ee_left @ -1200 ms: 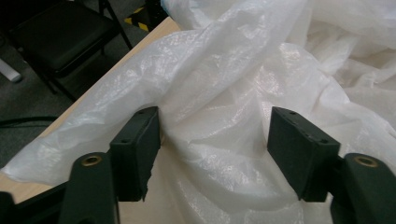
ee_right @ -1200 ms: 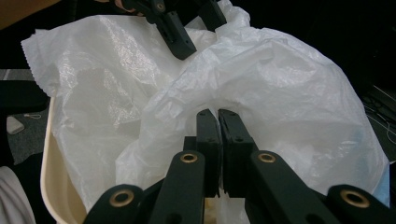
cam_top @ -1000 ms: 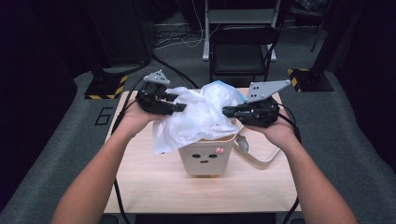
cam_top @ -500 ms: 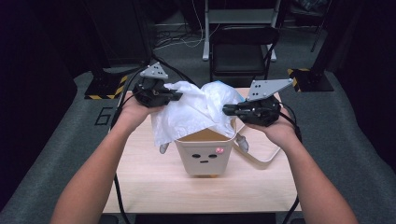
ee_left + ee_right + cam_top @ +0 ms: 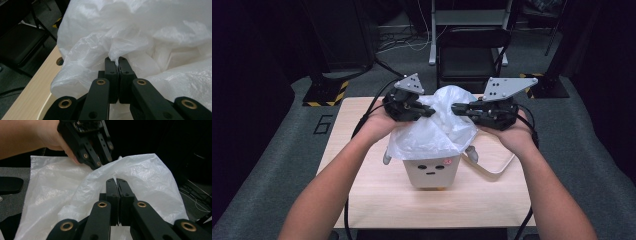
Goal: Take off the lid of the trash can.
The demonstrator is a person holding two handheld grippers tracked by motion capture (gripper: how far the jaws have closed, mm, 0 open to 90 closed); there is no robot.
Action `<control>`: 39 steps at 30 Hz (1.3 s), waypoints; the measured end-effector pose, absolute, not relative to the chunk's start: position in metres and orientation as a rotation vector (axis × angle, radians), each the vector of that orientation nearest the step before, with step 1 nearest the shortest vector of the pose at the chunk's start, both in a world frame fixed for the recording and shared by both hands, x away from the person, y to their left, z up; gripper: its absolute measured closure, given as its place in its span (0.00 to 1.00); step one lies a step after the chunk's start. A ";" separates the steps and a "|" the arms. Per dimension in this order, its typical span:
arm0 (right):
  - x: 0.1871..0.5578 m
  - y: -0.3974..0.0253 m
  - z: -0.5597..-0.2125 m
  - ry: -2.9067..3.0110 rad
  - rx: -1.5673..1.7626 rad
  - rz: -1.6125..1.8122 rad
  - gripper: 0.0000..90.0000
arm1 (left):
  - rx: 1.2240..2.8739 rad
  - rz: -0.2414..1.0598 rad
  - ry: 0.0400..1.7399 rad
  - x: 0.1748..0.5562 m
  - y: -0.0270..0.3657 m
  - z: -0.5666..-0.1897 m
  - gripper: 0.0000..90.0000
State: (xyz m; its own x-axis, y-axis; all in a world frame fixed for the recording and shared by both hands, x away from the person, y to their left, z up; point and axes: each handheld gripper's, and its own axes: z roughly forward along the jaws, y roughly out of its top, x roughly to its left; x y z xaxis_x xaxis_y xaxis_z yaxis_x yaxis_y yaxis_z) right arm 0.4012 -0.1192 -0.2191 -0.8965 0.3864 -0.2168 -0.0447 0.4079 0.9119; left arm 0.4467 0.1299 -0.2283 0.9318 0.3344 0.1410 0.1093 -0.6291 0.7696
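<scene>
High view shows a white plastic bag (image 5: 439, 127) held up over a small cream bin (image 5: 431, 172) that stands near the middle of the wooden table (image 5: 362, 200); the bag's lower edge drapes over the bin's rim. The bin's front bears a simple printed face and a small red mark, too small to read. The left gripper (image 5: 428, 113) pinches the bag's left side, the right gripper (image 5: 458, 107) its right, both clamped tight on the film. A "6" marks the grey floor (image 5: 287, 145) beside the table.
</scene>
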 end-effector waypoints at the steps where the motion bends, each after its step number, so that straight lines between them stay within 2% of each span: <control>1: 0.401 -0.119 -0.218 2.271 0.288 1.496 0.98 | 2.244 0.337 0.309 0.448 0.127 -0.228 0.97; 6: 0.402 -0.113 -0.218 2.276 0.275 1.506 0.98 | 2.260 0.297 0.287 0.451 0.115 -0.229 0.96; 10: 0.404 -0.107 -0.221 2.301 0.276 1.493 0.98 | 2.275 0.291 0.290 0.453 0.112 -0.230 0.92; 11: 0.405 -0.106 -0.222 2.310 0.278 1.486 0.98 | 2.280 0.293 0.293 0.454 0.112 -0.230 0.88; 13: 0.406 -0.104 -0.225 2.325 0.282 1.470 0.98 | 2.279 0.285 0.320 0.455 0.115 -0.230 0.71; 15: 0.406 -0.103 -0.228 2.337 0.280 1.462 0.98 | 2.271 0.291 0.333 0.454 0.120 -0.228 0.61; 18: 0.407 -0.100 -0.233 2.351 0.278 1.456 0.98 | 2.246 0.287 0.358 0.451 0.131 -0.224 0.52; 27: 0.410 -0.086 -0.241 2.407 0.259 1.420 0.98 | 2.226 0.272 0.324 0.434 0.149 -0.211 0.44; 39: 0.410 -0.079 -0.249 2.449 0.241 1.377 0.98 | 2.170 0.273 0.335 0.437 0.141 -0.200 0.44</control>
State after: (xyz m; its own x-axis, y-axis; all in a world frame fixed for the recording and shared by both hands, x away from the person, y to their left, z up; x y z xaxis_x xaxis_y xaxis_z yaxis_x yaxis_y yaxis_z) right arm 0.4096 -0.0794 -0.2487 -0.9345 0.2991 -0.1928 -0.0093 0.5211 0.8534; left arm 0.4366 0.1413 -0.1996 0.9389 0.3365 0.0719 0.1388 -0.5616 0.8157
